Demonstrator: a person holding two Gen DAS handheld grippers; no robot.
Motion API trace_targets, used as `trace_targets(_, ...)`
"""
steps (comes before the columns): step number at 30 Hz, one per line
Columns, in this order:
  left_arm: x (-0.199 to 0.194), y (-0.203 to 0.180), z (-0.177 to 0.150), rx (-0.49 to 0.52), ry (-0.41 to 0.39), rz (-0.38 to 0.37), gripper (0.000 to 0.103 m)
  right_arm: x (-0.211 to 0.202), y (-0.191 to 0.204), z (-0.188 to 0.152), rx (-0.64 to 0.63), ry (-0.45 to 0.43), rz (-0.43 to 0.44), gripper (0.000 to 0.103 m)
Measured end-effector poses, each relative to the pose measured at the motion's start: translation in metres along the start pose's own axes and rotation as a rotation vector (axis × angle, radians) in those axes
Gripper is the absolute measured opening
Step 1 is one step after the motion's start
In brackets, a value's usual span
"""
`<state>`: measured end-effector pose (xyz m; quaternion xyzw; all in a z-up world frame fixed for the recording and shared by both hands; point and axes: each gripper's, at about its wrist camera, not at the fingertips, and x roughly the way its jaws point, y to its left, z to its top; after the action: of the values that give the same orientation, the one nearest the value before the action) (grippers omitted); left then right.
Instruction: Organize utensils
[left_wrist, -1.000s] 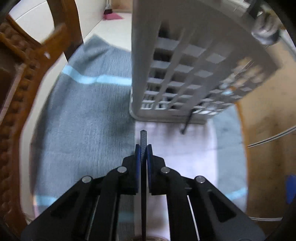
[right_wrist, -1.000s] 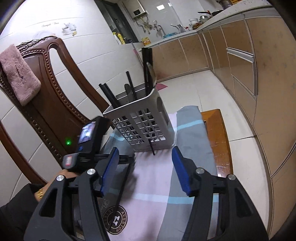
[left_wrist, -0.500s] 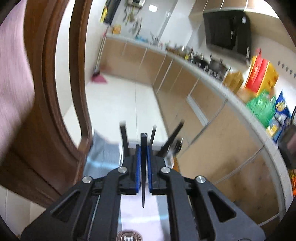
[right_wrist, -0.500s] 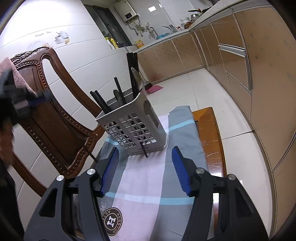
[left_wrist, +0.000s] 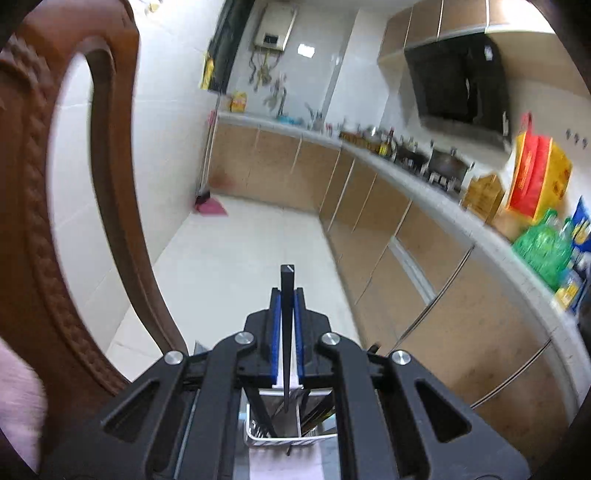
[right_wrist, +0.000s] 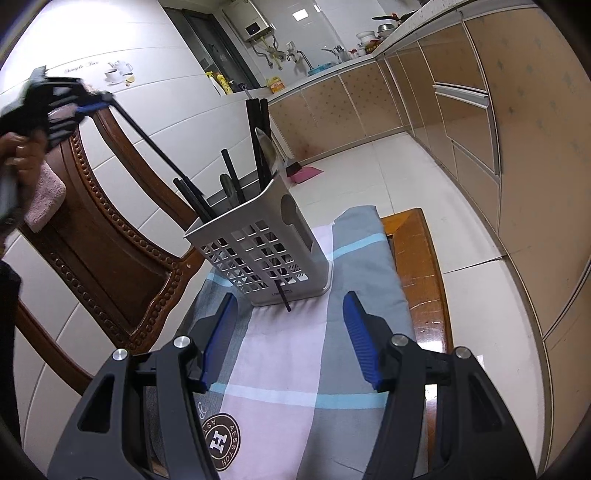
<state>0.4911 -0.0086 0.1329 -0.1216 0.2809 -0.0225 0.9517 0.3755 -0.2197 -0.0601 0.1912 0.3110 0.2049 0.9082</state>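
Nearest, right gripper: blue pads spread wide, nothing between them, held low over the striped cloth that covers the wooden table.

Next, white utensil basket: upright on the cloth toward the table's far end, perforated walls, holding several black chopsticks and a metal blade; one black stick pokes out through a lower slot onto the cloth.

Left gripper: raised above the basket beside the carved wooden chair, pads clamped on a single black chopstick whose lower tip points down toward the basket's open top.

Beyond: tiled floor, kitchen cabinets, countertop.
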Motion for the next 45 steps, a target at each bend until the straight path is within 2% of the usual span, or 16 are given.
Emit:
trace_targets(5,0.056,0.011,-0.043,-0.010,0.095,0.018,0.007,-0.001,0.000,0.000,-0.001,-0.004,0.001,0.059)
trace_targets(11,0.090,0.015,-0.097,0.015,0.187,0.026,0.009,-0.002,0.006,0.001,-0.030,-0.010,-0.005,0.058)
trace_targets(13,0.089,0.015,-0.111,0.023,0.191,0.031,0.029,-0.001,0.008,0.001,-0.033,-0.007,-0.003,0.058)
trace_targets(14,0.081,0.018,-0.119,0.017,0.179,0.028,0.057,-0.002,0.009,0.001,-0.034,-0.007,-0.002,0.058)
trace_targets(15,0.070,0.020,-0.126,0.012,0.156,0.020,0.076,-0.003,0.011,0.001,-0.037,-0.010,-0.001,0.058)
trace_targets(18,0.030,0.024,-0.151,0.042,0.077,0.041,0.095,-0.009,0.017,0.001,-0.070,-0.025,-0.015,0.059)
trace_targets(19,0.020,0.025,-0.160,0.051,0.070,0.042,0.098,-0.012,0.021,0.001,-0.089,-0.034,-0.023,0.059)
trace_targets(22,-0.017,0.027,-0.197,0.072,0.073,0.065,0.099,-0.020,0.034,-0.001,-0.129,-0.048,-0.041,0.066)
trace_targets(25,-0.043,0.023,-0.239,0.132,0.124,0.135,0.099,-0.029,0.049,-0.004,-0.159,-0.061,-0.047,0.075)
trace_targets(27,-0.058,0.028,-0.258,0.134,0.119,0.162,0.099,-0.039,0.063,-0.008,-0.185,-0.079,-0.078,0.085)
trace_targets(28,-0.064,0.029,-0.264,0.127,0.110,0.161,0.099,-0.045,0.068,-0.011,-0.192,-0.090,-0.085,0.094)
trace_targets(30,-0.072,0.026,-0.270,0.131,0.092,0.177,0.099,-0.056,0.077,-0.015,-0.211,-0.109,-0.102,0.099)
trace_targets(34,-0.085,0.022,-0.272,0.160,0.078,0.189,0.099,-0.070,0.089,-0.026,-0.240,-0.110,-0.166,0.100)
trace_targets(39,-0.098,0.016,-0.277,0.157,0.077,0.155,0.099,-0.072,0.098,-0.038,-0.277,-0.042,-0.213,0.100)
trace_targets(45,-0.103,0.020,-0.277,0.122,0.079,0.130,0.099,-0.075,0.111,-0.046,-0.312,-0.048,-0.228,0.100)
